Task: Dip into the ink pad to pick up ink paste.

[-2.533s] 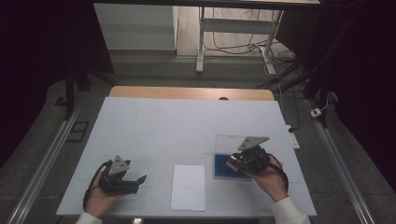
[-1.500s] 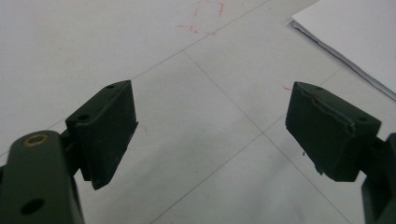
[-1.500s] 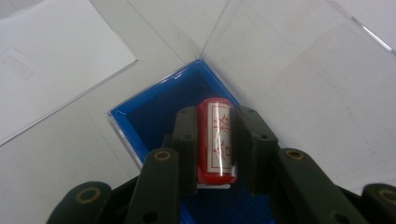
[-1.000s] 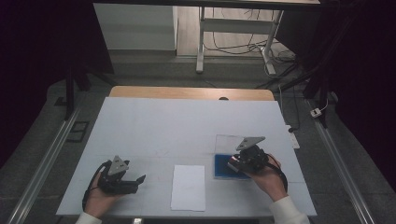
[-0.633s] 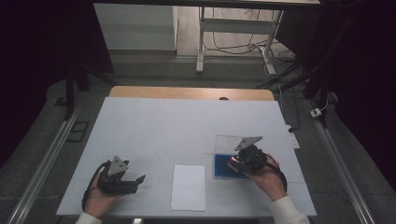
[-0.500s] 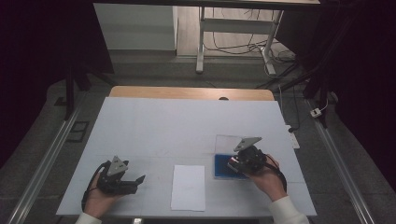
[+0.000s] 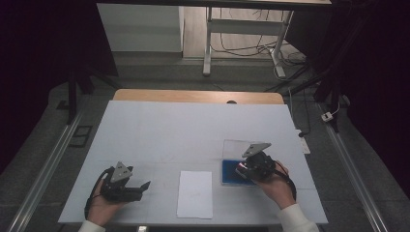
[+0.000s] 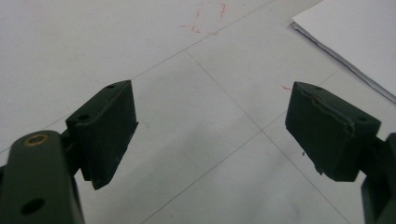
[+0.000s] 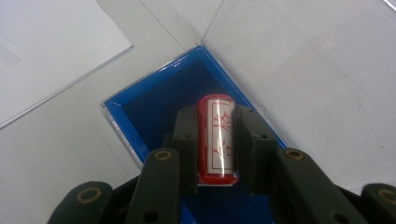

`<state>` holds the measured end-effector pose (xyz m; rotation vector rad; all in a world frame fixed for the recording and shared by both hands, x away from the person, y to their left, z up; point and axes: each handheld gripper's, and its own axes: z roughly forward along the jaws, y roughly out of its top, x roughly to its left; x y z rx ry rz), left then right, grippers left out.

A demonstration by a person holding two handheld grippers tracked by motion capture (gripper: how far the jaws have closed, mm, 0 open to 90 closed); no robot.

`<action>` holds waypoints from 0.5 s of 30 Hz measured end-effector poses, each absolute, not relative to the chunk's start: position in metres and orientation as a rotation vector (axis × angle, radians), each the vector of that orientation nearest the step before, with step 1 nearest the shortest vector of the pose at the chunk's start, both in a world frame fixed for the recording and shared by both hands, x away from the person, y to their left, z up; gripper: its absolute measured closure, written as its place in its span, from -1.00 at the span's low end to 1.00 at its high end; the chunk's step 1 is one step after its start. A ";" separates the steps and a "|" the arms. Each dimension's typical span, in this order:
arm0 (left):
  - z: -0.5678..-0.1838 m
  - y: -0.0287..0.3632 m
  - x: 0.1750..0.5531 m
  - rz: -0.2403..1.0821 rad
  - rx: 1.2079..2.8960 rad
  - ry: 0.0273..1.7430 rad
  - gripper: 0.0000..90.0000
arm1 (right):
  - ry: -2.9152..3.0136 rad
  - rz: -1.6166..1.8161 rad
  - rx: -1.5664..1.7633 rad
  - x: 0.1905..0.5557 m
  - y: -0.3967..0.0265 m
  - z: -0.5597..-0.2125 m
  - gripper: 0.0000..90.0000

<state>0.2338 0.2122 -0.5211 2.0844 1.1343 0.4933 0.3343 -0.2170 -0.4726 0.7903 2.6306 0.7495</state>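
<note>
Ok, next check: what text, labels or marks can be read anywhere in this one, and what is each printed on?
"格": red character on the white label of the red stamp clamped in the right gripper above the blue ink pad case; a second red character below it is cut off and unreadable.
Red scribbles on the table: no legible text.
Faint mark on the white paper: too small to read.

I think I am looking into a lab or a recording studio, not a home. The wide white-covered bench (image 7: 193,130) stands alone on a grey floor (image 7: 48,145), with long metal rails (image 7: 43,169) at both sides. Around it everything is dark, like black curtains. Behind it I see a white metal frame stand (image 7: 241,38) and loose black cables (image 7: 241,48) on the floor.
</note>
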 end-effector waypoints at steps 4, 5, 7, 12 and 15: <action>-0.521 0.212 0.234 0.493 2.087 1.134 -0.63 | 2.629 0.757 0.797 0.334 -0.218 -0.473 0.58; -0.521 0.212 0.234 0.492 2.087 1.134 -0.63 | 2.630 0.760 0.802 0.334 -0.218 -0.473 0.58; -0.521 0.212 0.234 0.489 2.085 1.133 -0.63 | 2.630 0.762 0.803 0.335 -0.218 -0.473 0.58; -0.521 0.212 0.234 0.492 2.084 1.131 -0.63 | 2.623 0.762 0.803 0.334 -0.218 -0.473 0.58; -0.521 0.212 0.234 0.492 2.084 1.130 -0.63 | 2.616 0.765 0.799 0.333 -0.218 -0.474 0.58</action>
